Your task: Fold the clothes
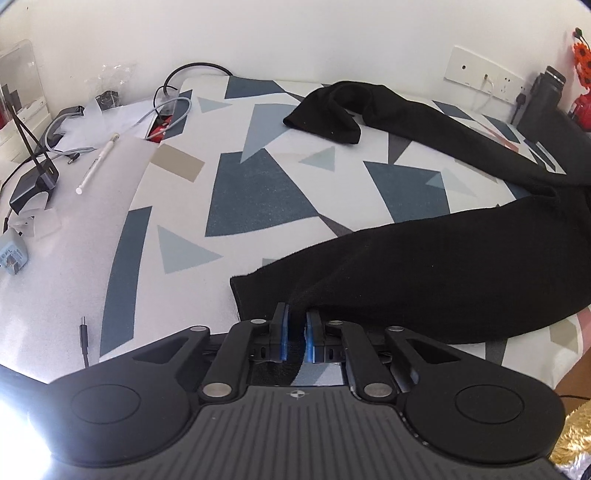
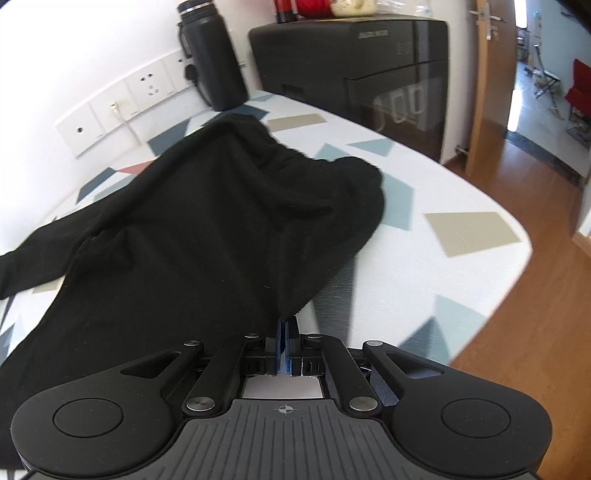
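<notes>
Geometric-print tablecloth (image 1: 258,192), black garment (image 1: 424,266) pinched by both hand-held grippers

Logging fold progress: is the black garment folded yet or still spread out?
Spread out, not folded: the black garment sprawls across the patterned table, one long part stretching away, each tool pinching an edge.

White wall (image 1: 295,33) running along 12 o'clock, socket panel (image 1: 480,74) sitting at 1 o'clock. Table (image 1: 258,192) wearing geometric blue-grey cloth, filling centre. Black cabinet (image 2: 369,66) standing at 12 o'clock in right view, dark bottle (image 2: 212,55) standing at 11 beside it. Wooden floor (image 2: 517,295) showing at 4 o'clock. Wooden door (image 2: 491,85) standing open at 2 o'clock, daylight coming through.
</notes>
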`<action>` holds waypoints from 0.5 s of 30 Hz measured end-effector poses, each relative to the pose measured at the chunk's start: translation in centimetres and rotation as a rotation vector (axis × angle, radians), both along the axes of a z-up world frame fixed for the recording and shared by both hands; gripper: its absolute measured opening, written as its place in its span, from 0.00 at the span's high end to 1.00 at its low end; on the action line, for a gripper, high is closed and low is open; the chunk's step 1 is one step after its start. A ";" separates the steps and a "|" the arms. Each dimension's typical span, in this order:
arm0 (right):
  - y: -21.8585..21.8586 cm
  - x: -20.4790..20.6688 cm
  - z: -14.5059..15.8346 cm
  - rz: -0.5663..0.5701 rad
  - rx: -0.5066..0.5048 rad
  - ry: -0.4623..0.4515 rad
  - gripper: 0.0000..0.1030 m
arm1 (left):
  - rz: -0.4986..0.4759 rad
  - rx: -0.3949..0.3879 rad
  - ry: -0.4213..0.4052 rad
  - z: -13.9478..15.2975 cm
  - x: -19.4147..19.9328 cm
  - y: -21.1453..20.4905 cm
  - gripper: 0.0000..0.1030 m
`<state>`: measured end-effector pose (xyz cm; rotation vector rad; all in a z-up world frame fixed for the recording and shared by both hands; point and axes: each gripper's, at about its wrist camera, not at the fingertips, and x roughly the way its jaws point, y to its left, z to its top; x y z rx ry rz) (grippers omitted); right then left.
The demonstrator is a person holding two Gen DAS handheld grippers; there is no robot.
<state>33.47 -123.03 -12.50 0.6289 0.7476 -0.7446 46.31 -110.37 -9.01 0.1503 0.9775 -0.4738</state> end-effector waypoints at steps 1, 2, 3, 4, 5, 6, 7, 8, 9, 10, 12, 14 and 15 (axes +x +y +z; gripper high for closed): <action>0.0 -0.2 -0.1 -0.010 -0.003 0.005 0.99 | 0.007 0.002 0.016 -0.1 -0.1 0.0 0.57; -0.1 -0.5 -0.2 -0.021 -0.004 0.009 0.99 | 0.015 0.005 0.031 -0.2 -0.1 0.1 0.43; -0.2 -0.7 -0.4 -0.032 -0.001 0.011 0.98 | 0.021 -0.003 0.024 -0.1 -0.3 0.2 0.28; -0.3 -1.0 -0.5 -0.042 0.003 0.013 0.98 | 0.027 -0.012 0.015 0.0 -0.5 0.4 0.28; -0.4 -1.1 -0.6 -0.048 0.006 0.015 0.98 | 0.032 -0.024 0.015 0.1 -0.6 0.6 0.28; -0.4 -1.1 -0.6 -0.048 0.008 0.016 0.99 | 0.047 -0.043 0.016 0.2 -0.5 0.8 0.28; -0.4 -1.0 -0.7 -0.046 0.007 0.018 0.99 | 0.060 -0.071 0.016 0.3 -0.4 0.9 0.28; -0.4 -0.9 -0.8 -0.040 0.005 0.022 0.99 | 0.072 -0.100 0.016 0.3 -0.3 1.1 0.28; -0.4 -0.7 -0.9 -0.032 0.002 0.029 0.99 | 0.083 -0.124 0.025 0.3 -0.1 0.9 0.28; -0.2 -0.6 -0.9 -0.024 -0.001 0.034 0.98 | 0.093 -0.146 0.035 0.2 0.2 0.7 0.28; 0.2 -0.6 -0.9 -0.011 0.004 0.042 0.98 | 0.096 -0.181 0.030 0.2 0.4 -0.1 0.28; 0.4 -0.6 -1.0 -0.013 0.002 0.053 0.98 | 0.092 -0.208 0.018 -0.1 0.7 -1.5 0.23; 0.6 -0.6 -1.1 -0.015 0.001 0.058 0.98 | 0.086 -0.206 0.019 -0.5 0.9 -2.3 0.21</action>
